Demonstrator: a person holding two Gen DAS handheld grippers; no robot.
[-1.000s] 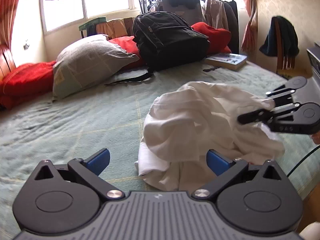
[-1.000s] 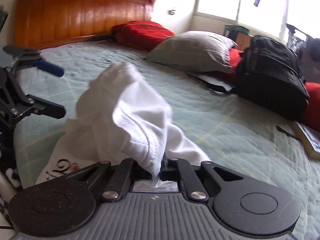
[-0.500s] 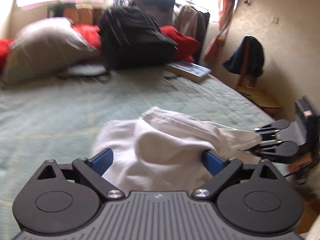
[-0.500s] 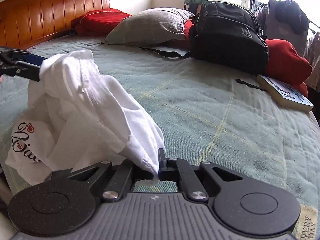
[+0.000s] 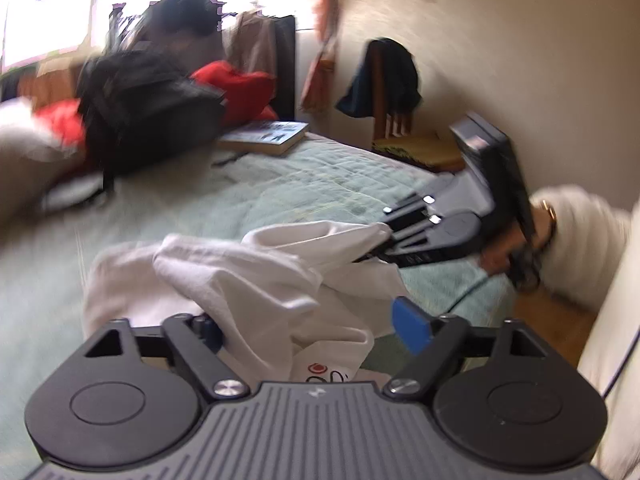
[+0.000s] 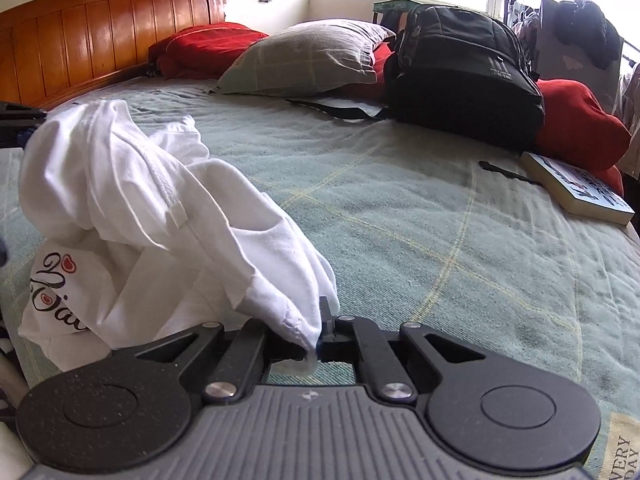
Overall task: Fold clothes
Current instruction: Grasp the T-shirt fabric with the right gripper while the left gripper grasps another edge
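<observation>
The right gripper (image 6: pixel 320 344) is clamped on a hem of the white shirt (image 6: pixel 168 216), its two fingers pressed together with the cloth pinched between them. The left gripper (image 5: pixel 308 330) stands with its blue-padded fingers (image 5: pixel 412 330) spread wide, and shirt fabric is draped across the gap between them. The shirt lies bunched on the green bedspread (image 6: pixel 420 220), a red and black print showing at its lower edge. Beyond it sit a black backpack (image 6: pixel 464 76), a grey pillow (image 6: pixel 308 56) and a book (image 6: pixel 580 188).
</observation>
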